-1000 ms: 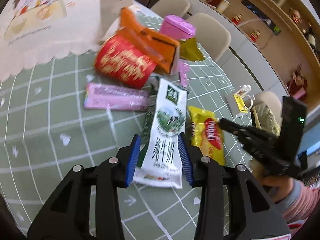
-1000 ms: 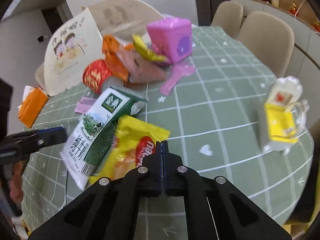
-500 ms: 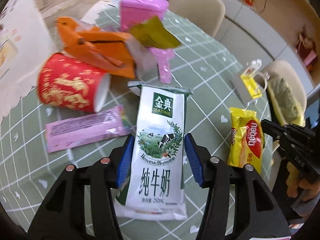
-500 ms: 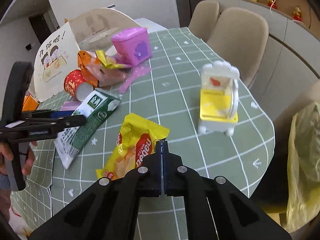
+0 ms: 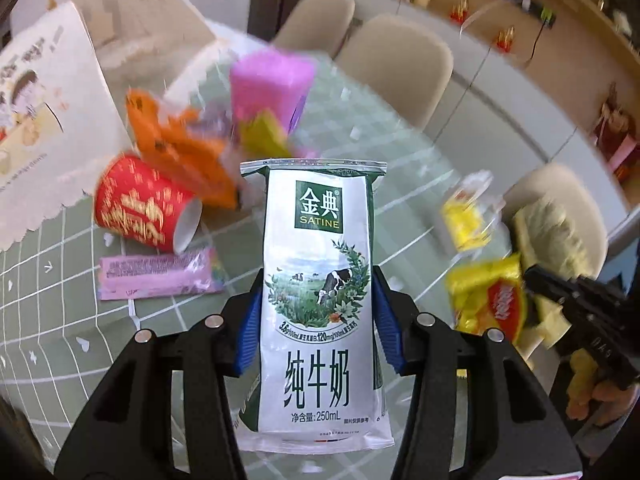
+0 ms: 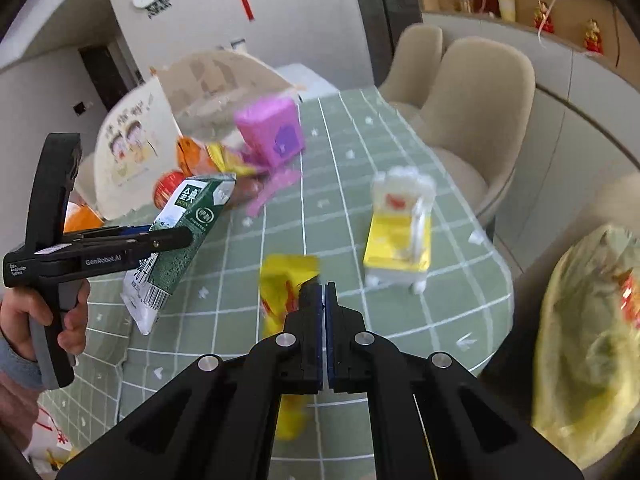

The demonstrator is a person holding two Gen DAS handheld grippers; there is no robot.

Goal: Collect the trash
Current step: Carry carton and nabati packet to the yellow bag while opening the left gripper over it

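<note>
My left gripper (image 5: pixel 316 316) is shut on a white and green milk carton (image 5: pixel 318 292) and holds it above the green checked table (image 5: pixel 48 292). The carton also shows in the right wrist view (image 6: pixel 180 236), tilted in the left gripper (image 6: pixel 176 236). My right gripper (image 6: pixel 323 292) is shut on a yellow snack wrapper (image 6: pixel 284 284), which hangs from it above the table; the wrapper shows in the left wrist view (image 5: pixel 488 296) too. A yellow trash bag (image 6: pixel 588 340) sits at the right, beyond the table's edge.
On the table lie a red paper cup (image 5: pixel 144 212), a pink wrapper (image 5: pixel 156 272), orange packaging (image 5: pixel 180 152), a pink box (image 6: pixel 272 132) and a white and yellow toy chair (image 6: pixel 400 232). Beige chairs (image 6: pixel 472 92) stand behind the table.
Both grippers have risen. The milk carton has come up off the table in my left gripper. The yellow wrapper has come off the table in my right gripper.
</note>
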